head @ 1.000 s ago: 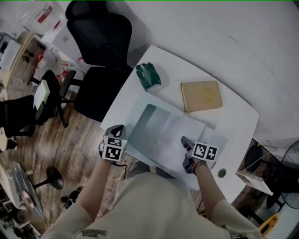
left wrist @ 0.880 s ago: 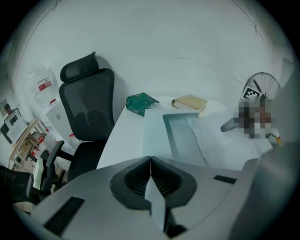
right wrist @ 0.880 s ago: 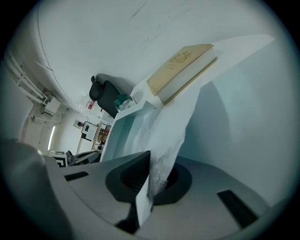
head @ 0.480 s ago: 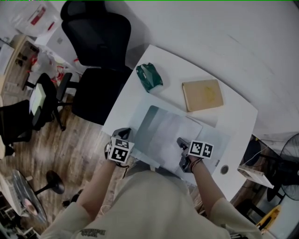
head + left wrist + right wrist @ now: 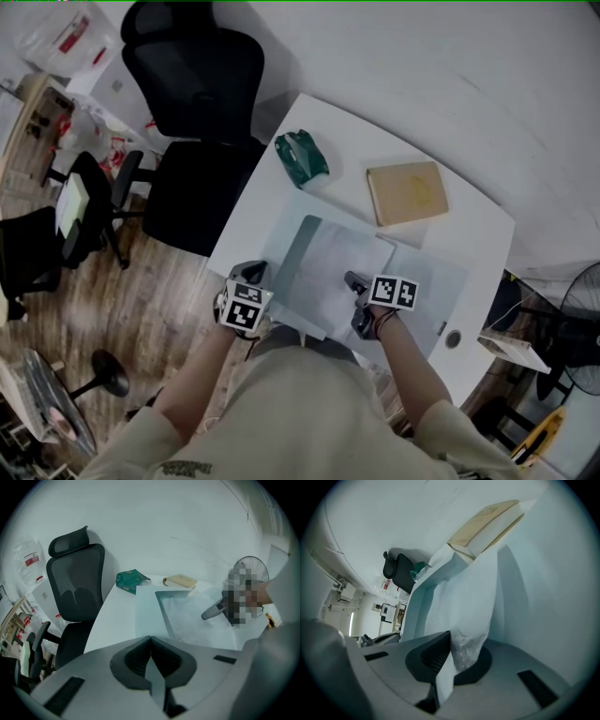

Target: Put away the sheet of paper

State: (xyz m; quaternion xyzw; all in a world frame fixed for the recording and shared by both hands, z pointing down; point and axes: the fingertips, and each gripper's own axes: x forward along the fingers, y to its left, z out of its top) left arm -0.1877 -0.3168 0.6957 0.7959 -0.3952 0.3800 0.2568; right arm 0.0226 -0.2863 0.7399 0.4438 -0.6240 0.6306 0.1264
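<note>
The paper [image 5: 339,274] lies on the white desk [image 5: 478,225], its far part tucked inside a pale blue folder [image 5: 429,281]. The right claw [image 5: 352,279] is clamped on the paper's near edge, and the white sheet runs up from between the jaws. The left claw [image 5: 253,275] is closed on the folder's thin edge at the desk's left side, well apart from the right one. A tan pad [image 5: 407,192] sits just beyond the folder.
</note>
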